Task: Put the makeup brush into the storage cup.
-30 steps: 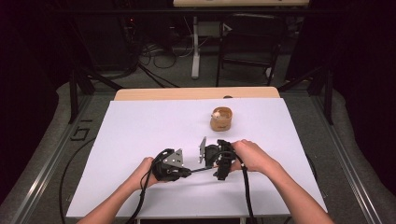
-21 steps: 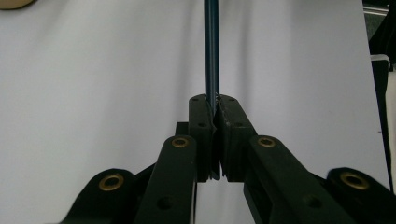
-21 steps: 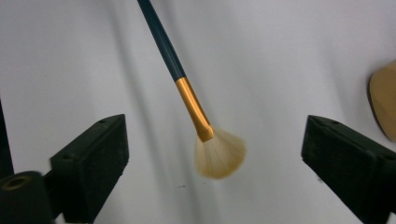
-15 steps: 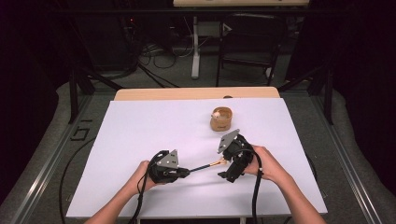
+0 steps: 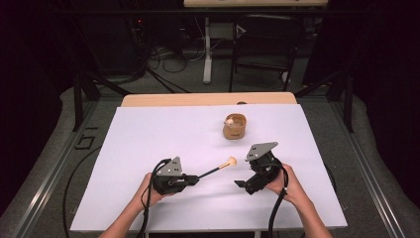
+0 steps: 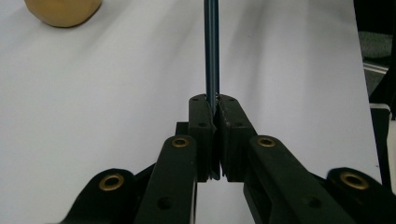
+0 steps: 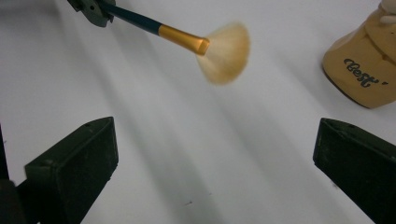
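A makeup brush [image 5: 220, 167] with a dark handle, gold ferrule and tan bristles points up and right over the white table [image 5: 148, 139]. My left gripper [image 5: 197, 177] is shut on the end of its handle [image 6: 212, 56]; the pads [image 6: 201, 126] pinch it. To the right of the brush head, my right gripper [image 5: 246, 186] stands open; its jaws have just been opening and nothing is between them. In the right gripper view [image 7: 215, 154] the bristles [image 7: 225, 52] hover ahead, apart from both pads. Behind stands a tan cup [image 5: 234, 126], lettered on its side [image 7: 362, 70].
The white sheet covers the table up to a wooden strip [image 5: 208, 99] at the far edge. A cable [image 5: 275, 213] trails from each gripper toward the near edge. Chairs and cables stand on the floor beyond the table.
My right gripper has moved right, away from the brush head and the left gripper, with its jaws wider apart. The left gripper has kept still with the brush.
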{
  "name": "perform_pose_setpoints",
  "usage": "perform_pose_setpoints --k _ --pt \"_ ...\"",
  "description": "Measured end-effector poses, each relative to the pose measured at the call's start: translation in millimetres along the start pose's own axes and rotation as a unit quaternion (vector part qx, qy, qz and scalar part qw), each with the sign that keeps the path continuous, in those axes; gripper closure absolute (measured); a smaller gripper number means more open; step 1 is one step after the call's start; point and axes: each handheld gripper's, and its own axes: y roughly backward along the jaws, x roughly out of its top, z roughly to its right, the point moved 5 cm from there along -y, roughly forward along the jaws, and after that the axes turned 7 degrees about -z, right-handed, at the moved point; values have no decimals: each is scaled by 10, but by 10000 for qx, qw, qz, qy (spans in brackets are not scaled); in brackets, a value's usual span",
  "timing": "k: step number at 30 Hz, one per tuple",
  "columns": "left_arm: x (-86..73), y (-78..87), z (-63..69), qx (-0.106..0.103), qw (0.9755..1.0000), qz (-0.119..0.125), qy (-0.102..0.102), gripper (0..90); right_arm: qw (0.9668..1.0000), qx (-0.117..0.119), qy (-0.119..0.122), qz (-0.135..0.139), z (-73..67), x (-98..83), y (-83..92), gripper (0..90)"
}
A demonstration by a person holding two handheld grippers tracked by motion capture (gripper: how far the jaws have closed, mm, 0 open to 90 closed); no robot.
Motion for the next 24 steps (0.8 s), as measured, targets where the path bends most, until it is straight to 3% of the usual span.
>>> perform_pose_setpoints --k 9,13,24 --pt "38 -16 15 29 9995 285 134 853 9986 22 -347 386 1 -61 -48 0" --pt "34 -40 26 58 9994 307 148 853 9984 35 -392 405 -48 -102 -78 0" --pt "29 0 -23 197 9970 654 351 853 9960 177 -614 621 -92 -121 -83 0"
